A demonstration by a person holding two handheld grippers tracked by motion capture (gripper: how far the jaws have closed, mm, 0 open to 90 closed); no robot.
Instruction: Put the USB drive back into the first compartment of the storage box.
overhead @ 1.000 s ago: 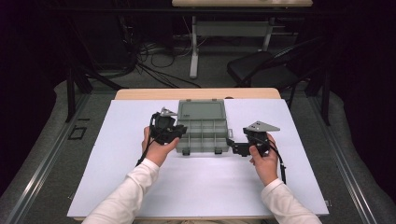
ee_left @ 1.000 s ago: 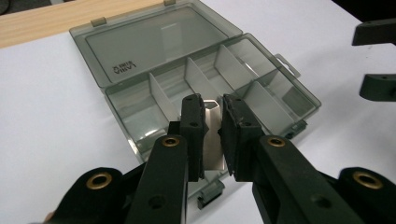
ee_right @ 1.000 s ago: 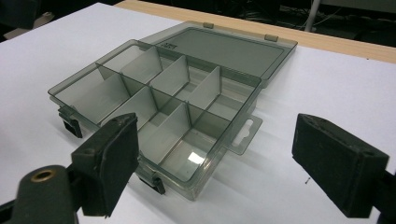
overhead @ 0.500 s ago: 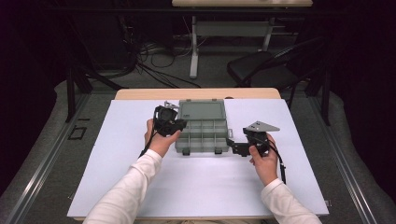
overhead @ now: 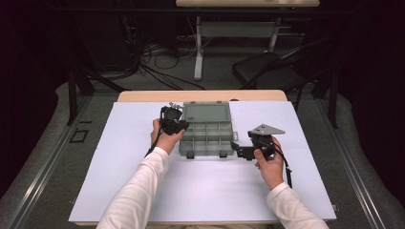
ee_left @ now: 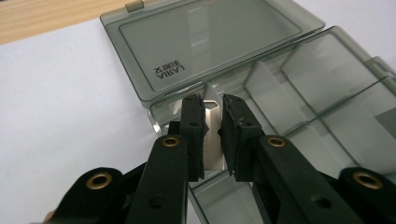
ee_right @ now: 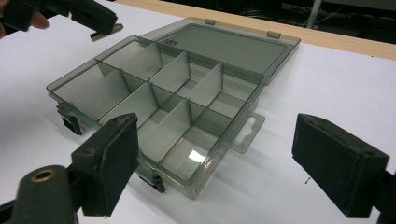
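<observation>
A small pale divider plate [ee_left: 213, 135] stands on edge between the jaws of the left tool [ee_left: 212, 133], which are pressed in on its two faces and pinch it just above the near left corner of the organiser box [overhead: 207, 136]. In the right gripper view that plate pokes out of the left tool's tip at the upper left, over the white sheet [overhead: 119, 157] beside the box. The box is smoky clear plastic, its tray split into compartments by upright walls, and its lid [ee_left: 205, 42] lies flat open behind it, toward the tabletop's [overhead: 143, 96] far wooden edge. The left hand [overhead: 165, 138] reaches forward from a white sleeve, wrist bent slightly, and holds its tool at the box's left side. The right hand [overhead: 267, 160] rests lower on the sheet, just right of the box's front right corner, and points the right tool [ee_right: 215, 163] toward the box. Its jaws are spread wide and grip nothing, apart from the box's near corner.
</observation>
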